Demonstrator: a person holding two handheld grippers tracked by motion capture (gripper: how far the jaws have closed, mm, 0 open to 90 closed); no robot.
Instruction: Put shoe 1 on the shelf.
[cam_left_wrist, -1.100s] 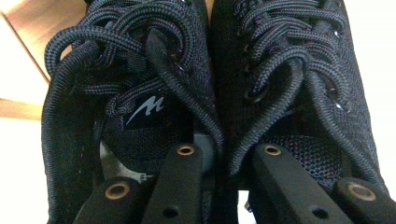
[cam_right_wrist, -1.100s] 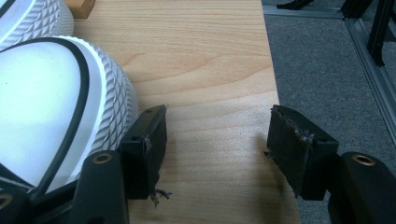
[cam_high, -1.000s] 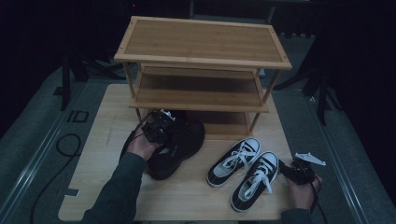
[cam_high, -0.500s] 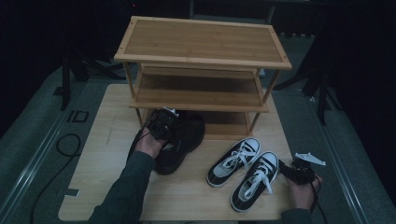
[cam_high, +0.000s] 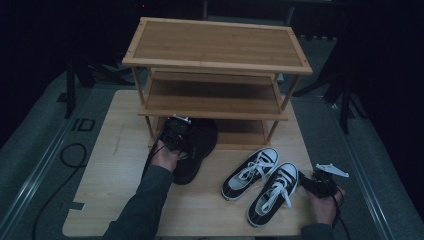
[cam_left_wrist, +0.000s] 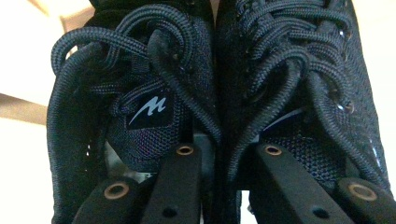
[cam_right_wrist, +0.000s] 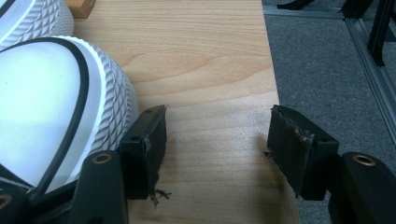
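While halfway under the rack's lowest shelf, pair of black shoes (cam_high: 195, 147) judged mid-placement: toes tucked beneath the bamboo shoe rack (cam_high: 215, 60) near the surface's (cam_high: 115, 185) far-left area, heels out toward the near edge. Left gripper (cam_high: 175, 134) clamped on both shoes at once, jaws pinching the two inner collars together just behind the tongues. Left to do, by the look of it: slide the black pair fully in and let go, then deal with the black-and-white sneakers (cam_high: 262, 182) lying loose near the surface's near-right corner, toes toward the near edge. Right gripper (cam_right_wrist: 212, 144) spread wide and empty, hovering low over bare wood at the right edge, one jaw just beside a sneaker's white rubber toe cap (cam_right_wrist: 56, 112), apart from it or barely touching.

Black shoes: dark knit mesh, thick round laces (cam_left_wrist: 140, 51) looped loosely, small white logo patch (cam_left_wrist: 149, 109) on one tongue, soft and easily squeezed. Upper two shelves bare.
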